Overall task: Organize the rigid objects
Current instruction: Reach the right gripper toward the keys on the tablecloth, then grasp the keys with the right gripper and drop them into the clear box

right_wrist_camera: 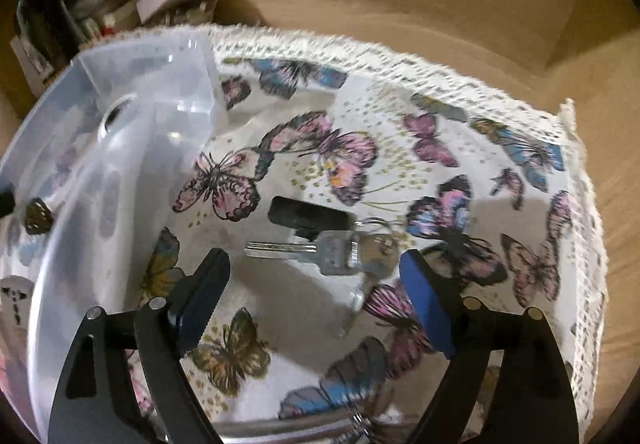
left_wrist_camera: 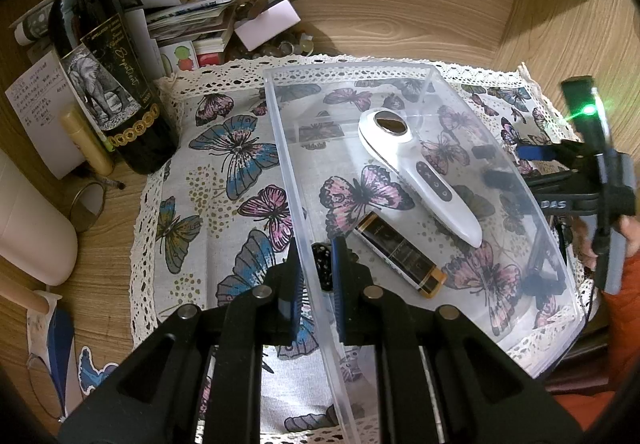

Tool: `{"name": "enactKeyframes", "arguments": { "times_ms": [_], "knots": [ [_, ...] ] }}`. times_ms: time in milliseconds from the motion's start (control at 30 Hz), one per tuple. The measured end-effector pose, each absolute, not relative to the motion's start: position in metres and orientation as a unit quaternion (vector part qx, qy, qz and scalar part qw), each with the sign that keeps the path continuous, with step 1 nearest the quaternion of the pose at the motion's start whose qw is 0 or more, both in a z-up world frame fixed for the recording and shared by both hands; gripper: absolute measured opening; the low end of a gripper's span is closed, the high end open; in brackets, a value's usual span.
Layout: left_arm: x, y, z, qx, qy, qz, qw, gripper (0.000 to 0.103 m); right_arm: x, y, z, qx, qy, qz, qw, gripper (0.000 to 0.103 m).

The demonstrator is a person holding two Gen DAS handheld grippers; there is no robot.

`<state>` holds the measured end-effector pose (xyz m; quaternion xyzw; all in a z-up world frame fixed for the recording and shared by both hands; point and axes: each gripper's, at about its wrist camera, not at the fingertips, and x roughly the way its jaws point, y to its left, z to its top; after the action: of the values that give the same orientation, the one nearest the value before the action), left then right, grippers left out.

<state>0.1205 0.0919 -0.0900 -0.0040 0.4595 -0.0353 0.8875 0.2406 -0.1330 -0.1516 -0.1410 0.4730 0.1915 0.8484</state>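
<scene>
— Now, what sits nearest the right tongs (right_wrist_camera: pixel 314 298)?

— A bunch of keys (right_wrist_camera: pixel 320 244) lying flat on the butterfly cloth (right_wrist_camera: pixel 460 148), just ahead of the fingertips and between their lines. The right tongs are spread wide and touch nothing.

— How would the keys handle?

— Likely light, hard and thin, with loose parts: a silver key, a ring and a black fob (right_wrist_camera: pixel 306 216) that may swing once lifted. Lying so flat, they give little to pinch; the thicker head of the key or the fob looks the better hold. The view is blurred, so finer detail cannot be told.

— And the left tongs (left_wrist_camera: pixel 316 276)?

— Drawn narrow around the near wall of the clear plastic box (left_wrist_camera: pixel 400 68), one finger outside, one inside. Whether the pads actually press the wall cannot be told for sure, though they appear to clamp it. The wall is stiff but smooth, probably slippery.

— What lies in the box?

— Nearest, a small dark speckled item (left_wrist_camera: pixel 323 264) beside the inner finger; then a black and gold bar-shaped object (left_wrist_camera: pixel 400 254); farther, a white handheld device (left_wrist_camera: pixel 420 168) with buttons. All look rigid.

— Beyond that?

— A dark wine bottle (left_wrist_camera: pixel 104 84) and a heap of papers (left_wrist_camera: pixel 180 16) on the wooden bench (left_wrist_camera: pixel 400 4).
</scene>
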Motion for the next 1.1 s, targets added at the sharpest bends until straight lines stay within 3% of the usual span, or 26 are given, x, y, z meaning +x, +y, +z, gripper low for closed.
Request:
{"name": "enactKeyframes", "arguments": {
  "times_ms": [133,267,367,467,1100],
  "knots": [
    [0.12,0.092,-0.09,-0.004,0.459,-0.035,0.888,0.012,0.251,-0.13,-0.157,-0.135,0.476,0.189,0.848,0.085],
    [0.121,0.092,-0.09,-0.004,0.459,-0.035,0.888,0.012,0.254,-0.135,-0.155,-0.129,0.473,0.188,0.851,0.063],
    [0.12,0.092,-0.09,-0.004,0.46,-0.034,0.888,0.012,0.249,-0.138,-0.153,-0.131,0.468,0.192,0.853,0.06],
    [0.121,0.092,-0.09,-0.003,0.46,-0.034,0.887,0.012,0.239,-0.138,-0.15,-0.145,0.457,0.193,0.856,0.048],
    [0.122,0.092,-0.09,-0.003,0.46,-0.034,0.887,0.012,0.199,-0.141,-0.107,-0.129,0.413,0.206,0.878,0.046]
  ]
}}
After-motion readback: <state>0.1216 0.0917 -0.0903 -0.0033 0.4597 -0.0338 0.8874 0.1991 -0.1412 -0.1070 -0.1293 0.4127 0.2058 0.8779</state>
